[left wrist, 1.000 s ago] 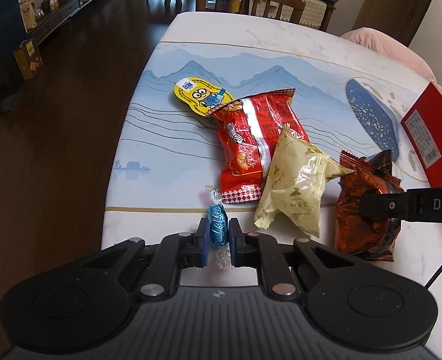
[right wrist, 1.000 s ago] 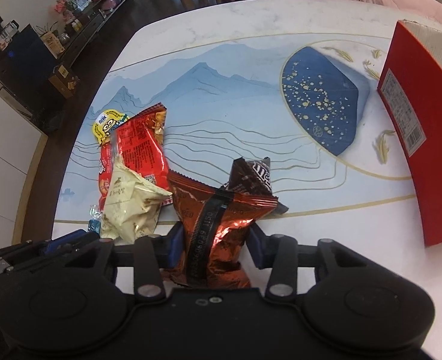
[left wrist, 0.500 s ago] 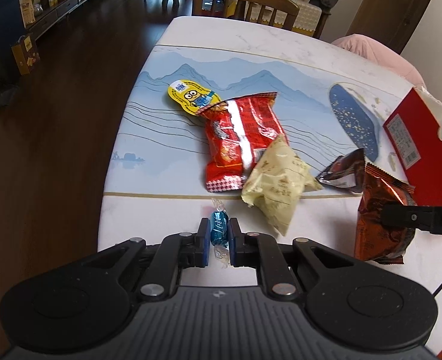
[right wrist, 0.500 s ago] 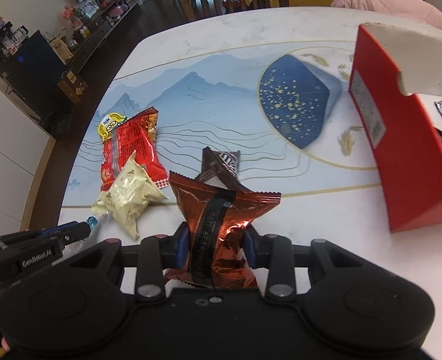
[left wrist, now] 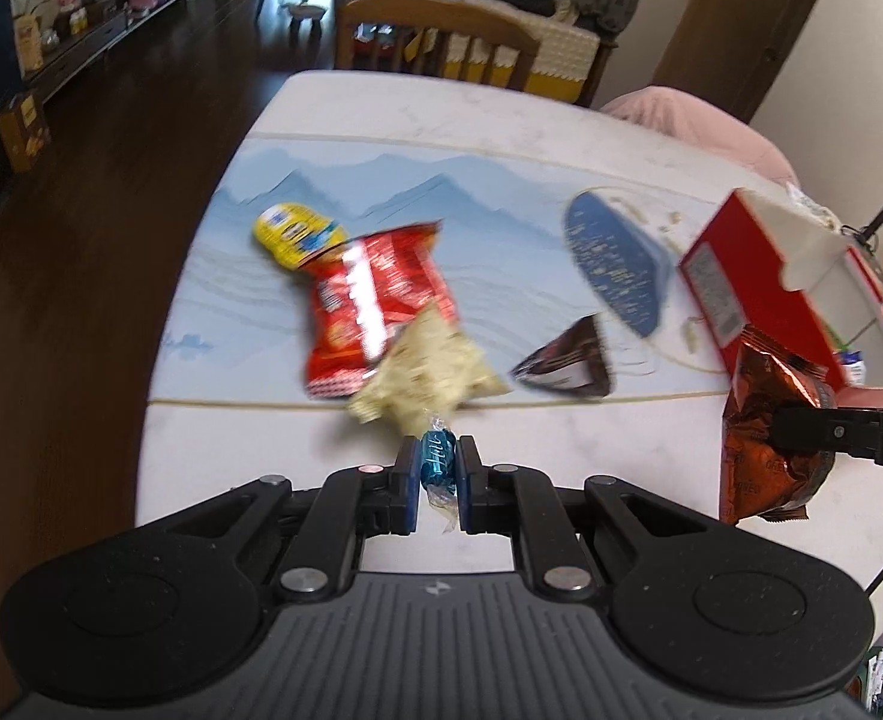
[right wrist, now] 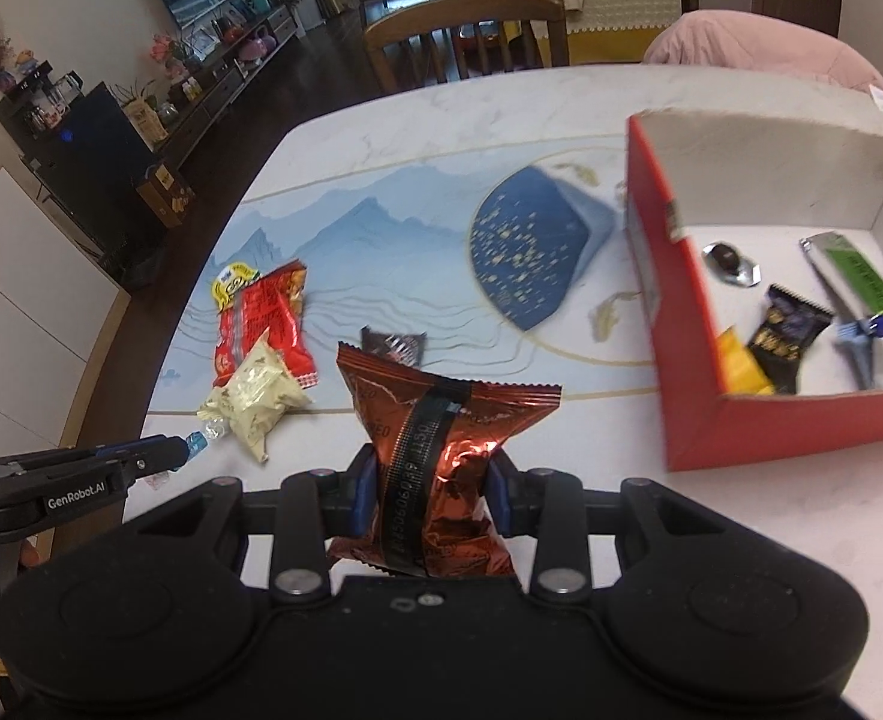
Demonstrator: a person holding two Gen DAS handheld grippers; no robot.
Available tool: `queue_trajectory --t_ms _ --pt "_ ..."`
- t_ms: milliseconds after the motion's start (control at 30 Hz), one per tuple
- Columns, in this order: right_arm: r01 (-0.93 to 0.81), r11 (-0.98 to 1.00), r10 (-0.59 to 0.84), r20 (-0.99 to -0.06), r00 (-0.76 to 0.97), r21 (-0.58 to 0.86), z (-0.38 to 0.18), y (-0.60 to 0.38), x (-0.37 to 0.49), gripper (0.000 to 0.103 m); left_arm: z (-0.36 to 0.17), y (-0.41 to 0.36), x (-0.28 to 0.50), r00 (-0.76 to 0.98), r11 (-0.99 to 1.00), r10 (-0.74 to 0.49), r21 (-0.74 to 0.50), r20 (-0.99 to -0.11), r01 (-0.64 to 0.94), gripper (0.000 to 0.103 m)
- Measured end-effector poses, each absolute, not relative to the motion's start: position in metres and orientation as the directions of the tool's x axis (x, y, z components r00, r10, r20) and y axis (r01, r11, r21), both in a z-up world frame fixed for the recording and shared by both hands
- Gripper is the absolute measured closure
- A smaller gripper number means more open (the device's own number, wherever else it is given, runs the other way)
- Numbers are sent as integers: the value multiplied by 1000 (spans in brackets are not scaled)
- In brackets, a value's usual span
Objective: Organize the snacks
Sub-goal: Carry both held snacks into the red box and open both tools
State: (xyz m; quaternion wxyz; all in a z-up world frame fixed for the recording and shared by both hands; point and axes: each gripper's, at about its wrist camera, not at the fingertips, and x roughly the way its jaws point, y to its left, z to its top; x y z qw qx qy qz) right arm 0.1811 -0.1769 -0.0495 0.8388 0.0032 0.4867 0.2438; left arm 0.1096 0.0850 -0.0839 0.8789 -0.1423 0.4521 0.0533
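Now, left wrist view: left gripper (left wrist: 435, 471) clamped on blue candy (left wrist: 437, 461), lifted off the bench (left wrist: 561, 126) since a second ago. Right wrist view: right gripper (right wrist: 431, 495) clamped on copper packet (right wrist: 435, 468), raised, red box (right wrist: 693, 420) nearer; both likely bound there.

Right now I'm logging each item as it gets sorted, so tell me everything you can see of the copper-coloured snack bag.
The copper-coloured snack bag is a shiny, crinkled foil pouch in orange-brown with a dark back seam carrying printed digits running up its middle. Its top edge is crimped and flared wide. It stands roughly upright, pinched at the waist by the right gripper, lifted off the table. From the left wrist view it hangs in front of the red box. Nothing else touches it.
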Motion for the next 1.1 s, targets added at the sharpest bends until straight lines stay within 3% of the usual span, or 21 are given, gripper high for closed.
queue_trajectory --t_ms 667,1100 --pt "-333 913 389 -751 533 236 -8 -318 242 69 -11 -68 182 695 983 -134 -184 -707 3 91" --pt "-275 940 327 -767 553 202 -15 -386 307 69 -17 -152 254 666 985 -156 -165 -729 50 91"
